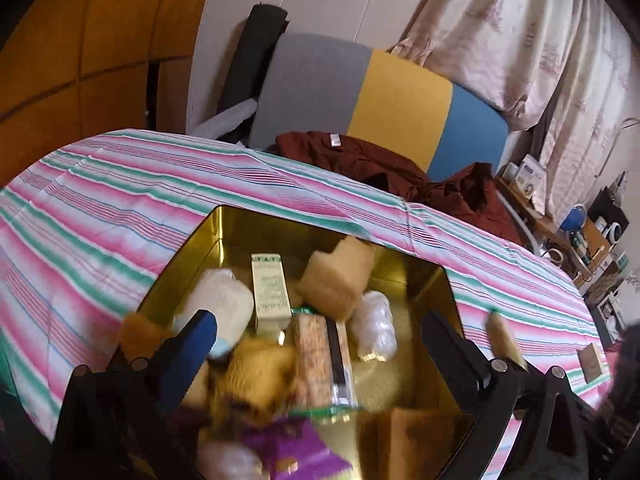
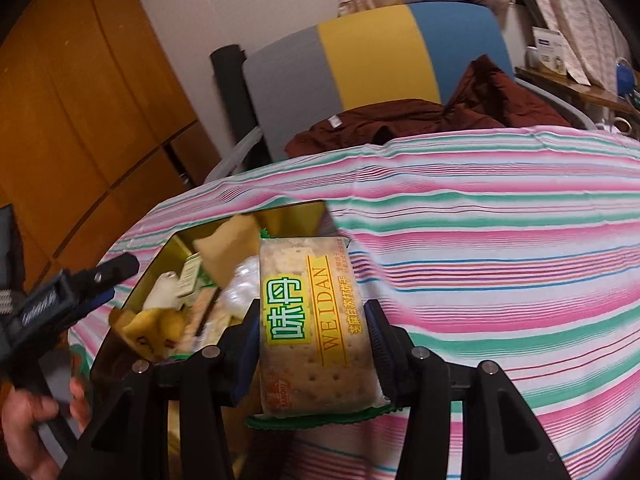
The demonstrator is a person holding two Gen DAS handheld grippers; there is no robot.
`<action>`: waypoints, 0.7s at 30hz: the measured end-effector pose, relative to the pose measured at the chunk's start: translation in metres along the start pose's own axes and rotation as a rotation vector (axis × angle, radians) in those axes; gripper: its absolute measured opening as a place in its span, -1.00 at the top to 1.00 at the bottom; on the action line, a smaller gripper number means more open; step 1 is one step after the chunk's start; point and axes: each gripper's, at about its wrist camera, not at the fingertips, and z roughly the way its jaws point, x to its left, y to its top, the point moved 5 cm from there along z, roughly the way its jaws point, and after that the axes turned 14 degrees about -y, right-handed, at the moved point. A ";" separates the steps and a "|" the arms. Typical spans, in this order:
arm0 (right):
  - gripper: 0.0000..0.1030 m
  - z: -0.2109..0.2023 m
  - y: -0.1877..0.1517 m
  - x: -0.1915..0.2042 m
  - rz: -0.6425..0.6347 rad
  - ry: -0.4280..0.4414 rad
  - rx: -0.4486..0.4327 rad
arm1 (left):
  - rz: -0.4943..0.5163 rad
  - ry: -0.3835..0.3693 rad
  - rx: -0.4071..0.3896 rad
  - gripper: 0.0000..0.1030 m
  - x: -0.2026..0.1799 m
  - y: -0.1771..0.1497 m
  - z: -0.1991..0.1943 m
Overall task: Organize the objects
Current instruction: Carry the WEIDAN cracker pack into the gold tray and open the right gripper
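Crackers fill the right gripper (image 2: 310,346): its black, ridged pads are clamped on the long sides of a flat, rectangular cracker packet (image 2: 316,320), clear film over pale perforated biscuits, with a yellow-green label and crimped green ends. The packet hangs over the striped tablecloth (image 2: 500,280) at the near right edge of the gold tin (image 2: 180,240).

The left gripper (image 1: 316,340) stands wide apart with nothing between its fingers, one blue-padded finger (image 1: 200,336) and one black, above the tin's open mouth. The tin is a shiny, mirror-walled metal box with slanted corners, holding a jumble: a tan spongy block (image 1: 340,280), a slim cream carton (image 1: 270,288) with green print, a rounded white bottle (image 1: 224,300), a crinkled clear wrap (image 1: 376,324), a long speckled bar (image 1: 320,360) and something glossy purple (image 1: 296,452), perhaps a foil pouch, blurred at the bottom.

The cloth is thin woven cotton in pink, green and white bands, lightly creased. On it to the right of the tin lie a small tan piece (image 1: 504,336) and a little brown box (image 1: 592,360). A bare hand (image 2: 36,428) grips the left tool's handle.
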 end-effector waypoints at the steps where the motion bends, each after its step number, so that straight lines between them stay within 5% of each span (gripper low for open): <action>1: 0.04 0.001 0.000 0.006 -0.012 0.000 0.005 | 0.007 -0.001 -0.005 -1.00 -0.001 -0.005 -0.005; 11: 0.04 0.001 -0.008 0.048 -0.101 -0.012 0.036 | 0.091 -0.018 -0.042 -1.00 -0.008 -0.033 -0.036; 21: 0.04 0.004 -0.008 0.070 -0.162 -0.076 0.029 | 0.055 -0.009 -0.071 -1.00 0.008 -0.042 -0.057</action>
